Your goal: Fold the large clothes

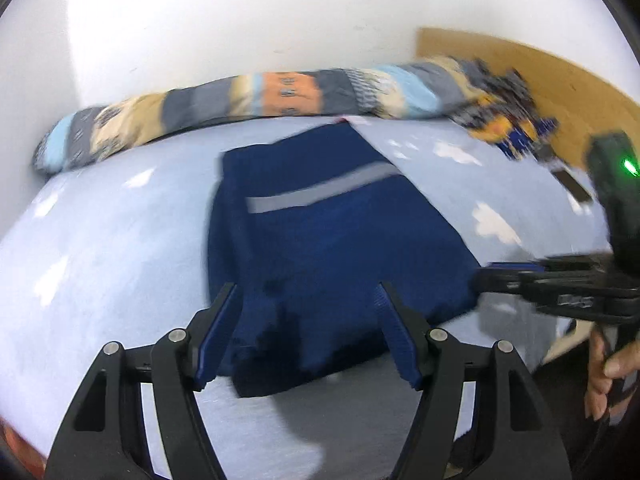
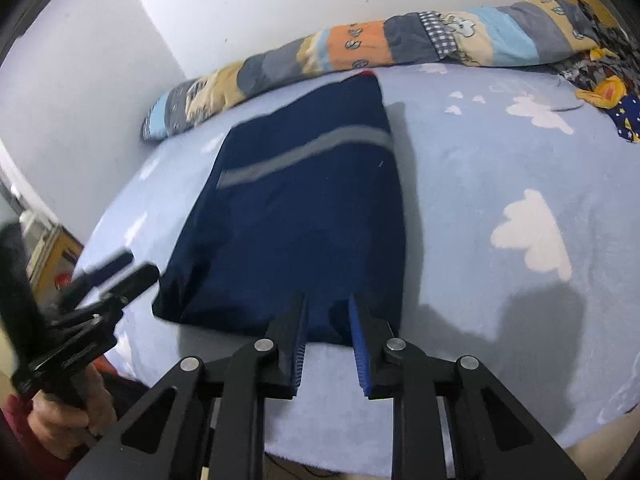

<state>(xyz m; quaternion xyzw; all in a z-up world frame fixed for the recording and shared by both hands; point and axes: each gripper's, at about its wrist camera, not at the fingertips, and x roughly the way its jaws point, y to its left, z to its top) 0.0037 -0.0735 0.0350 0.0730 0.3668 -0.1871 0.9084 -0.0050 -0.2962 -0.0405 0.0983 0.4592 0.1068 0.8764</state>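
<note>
Over at the left, a white wall point(image 2: 100, 92) is running into the corner behind a bed dressed in a pale blue sheet point(image 2: 480, 184) printed with white clouds. A long patchwork bolster point(image 2: 360, 48) in grey, orange, cream and sky blue is lying along the far edge of the sheet against the wall. The left gripper point(image 1: 306, 294) is hanging over the near left part of the bed with its two blue-padded fingers standing wide apart, and nothing is being pinched between them; in the right wrist view it is showing as a dark blur beside the near left corner of the cloth, with a hand point(image 2: 64, 420) wrapped round its handle. In the middle of the sheet a folded navy garment point(image 2: 296, 216) is lying flat as a tall rectangle, a grey band point(image 2: 304, 152) crossing its upper part. Its near edge is reaching the right gripper point(image 2: 326, 306), whose fingers are standing only narrowly apart at the garment's near right corner; I cannot tell whether the pads are actually pressing on the fabric. Further right, a crumpled dark blue and yellow patterned cloth point(image 2: 608, 100) is heaped at the far corner, below a tan wooden board point(image 1: 532, 76) on the wall.
</note>
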